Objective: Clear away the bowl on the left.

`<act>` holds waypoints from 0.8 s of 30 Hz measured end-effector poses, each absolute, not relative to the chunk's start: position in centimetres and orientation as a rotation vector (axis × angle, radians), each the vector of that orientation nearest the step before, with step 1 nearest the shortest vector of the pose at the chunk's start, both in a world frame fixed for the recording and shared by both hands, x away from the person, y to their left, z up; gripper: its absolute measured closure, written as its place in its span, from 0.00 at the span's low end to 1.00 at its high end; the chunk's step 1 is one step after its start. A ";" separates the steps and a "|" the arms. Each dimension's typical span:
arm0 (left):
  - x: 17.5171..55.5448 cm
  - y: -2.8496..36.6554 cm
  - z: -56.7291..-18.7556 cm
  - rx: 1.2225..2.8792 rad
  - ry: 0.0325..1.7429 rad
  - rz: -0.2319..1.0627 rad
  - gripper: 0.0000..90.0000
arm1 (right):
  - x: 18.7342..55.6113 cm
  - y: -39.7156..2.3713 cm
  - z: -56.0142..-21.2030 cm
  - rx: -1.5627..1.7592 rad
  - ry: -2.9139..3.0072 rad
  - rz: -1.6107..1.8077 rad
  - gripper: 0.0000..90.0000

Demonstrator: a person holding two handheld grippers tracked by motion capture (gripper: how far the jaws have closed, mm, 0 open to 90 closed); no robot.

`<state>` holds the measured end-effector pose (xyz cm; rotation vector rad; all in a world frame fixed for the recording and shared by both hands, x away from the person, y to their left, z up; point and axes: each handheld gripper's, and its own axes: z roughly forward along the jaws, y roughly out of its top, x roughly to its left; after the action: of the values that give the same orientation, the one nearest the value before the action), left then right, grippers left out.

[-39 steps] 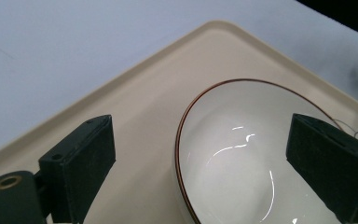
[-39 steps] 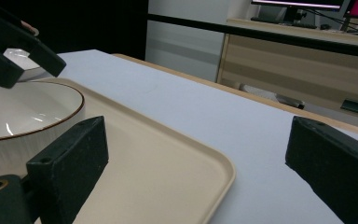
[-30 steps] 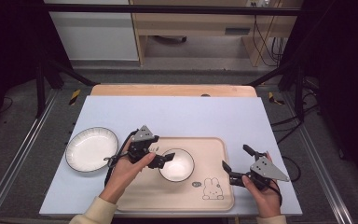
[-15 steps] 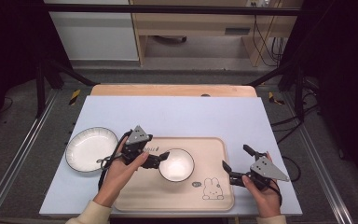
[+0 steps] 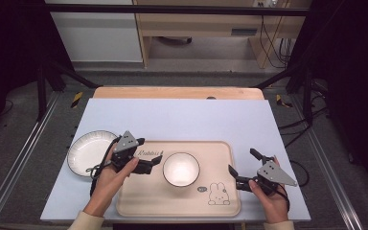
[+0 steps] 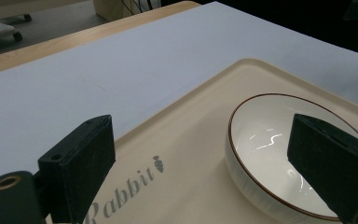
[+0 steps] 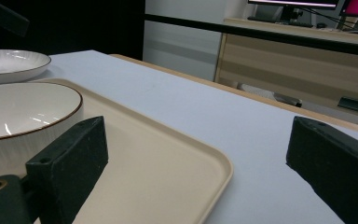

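My left gripper (image 5: 149, 163) has its jaws spread wide and empty; in the left gripper view one jaw stands over the tray's printed lettering and the other overlaps the near side of the bowl (image 6: 284, 163), though I cannot tell whether it touches the rim. My right gripper (image 5: 243, 171) is likewise released, holding nothing, its jaws straddling the right edge of the tray (image 5: 220, 201), one over the tray and one over the table (image 5: 182, 120).

The bowl sits upright on the tray, a little left of its middle, mouth up and empty. Being round, it has no long axis to speak of; its opening faces straight up. The tray's long side runs left to right across the table, rabbit print toward me.

I judge the bowl is placed on the tray, while the plate (image 5: 89, 151) waits on the table just left of the tray, untouched, so that is likely what is left.
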<state>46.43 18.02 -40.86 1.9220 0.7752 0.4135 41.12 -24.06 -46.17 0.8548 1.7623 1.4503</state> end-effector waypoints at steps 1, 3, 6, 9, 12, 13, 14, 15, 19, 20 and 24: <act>46.4 18.2 -40.9 1.920 0.776 0.412 0.08 | 41.1 -24.1 -46.2 0.855 1.763 1.450 0.06; 46.4 18.5 -41.1 1.920 0.769 0.418 0.08 | 41.1 -24.1 -46.2 0.856 1.763 1.449 0.06; 46.3 18.9 -41.3 1.918 0.763 0.423 0.08 | 41.1 -24.1 -46.2 0.856 1.761 1.449 0.06; 46.1 19.4 -41.4 1.917 0.762 0.429 0.08 | 41.1 -24.1 -46.2 0.856 1.762 1.449 0.06; 46.1 19.8 -41.4 1.909 0.766 0.432 0.08 | 41.1 -24.0 -46.2 0.856 1.763 1.448 0.06; 46.0 20.1 -41.5 1.909 0.762 0.435 0.08 | 41.1 -24.0 -46.2 0.856 1.763 1.449 0.06; 46.0 20.1 -41.5 1.909 0.762 0.435 0.08 | 41.1 -24.0 -46.2 0.855 1.763 1.449 0.06; 46.0 20.4 -41.6 1.904 0.761 0.441 0.08 | 41.1 -24.1 -46.2 0.856 1.763 1.449 0.06; 45.9 21.2 -41.7 1.899 0.763 0.447 0.08 | 41.1 -24.1 -46.2 0.857 1.762 1.449 0.06; 45.9 21.2 -41.7 1.899 0.763 0.447 0.08 | 41.1 -24.1 -46.2 0.857 1.763 1.449 0.06; 45.8 22.3 -42.0 1.893 0.775 0.458 0.08 | 41.1 -24.1 -46.2 0.856 1.763 1.450 0.06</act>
<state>45.77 22.31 -41.95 1.8928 0.7750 0.4578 41.09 -24.06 -46.18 0.8562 1.7628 1.4495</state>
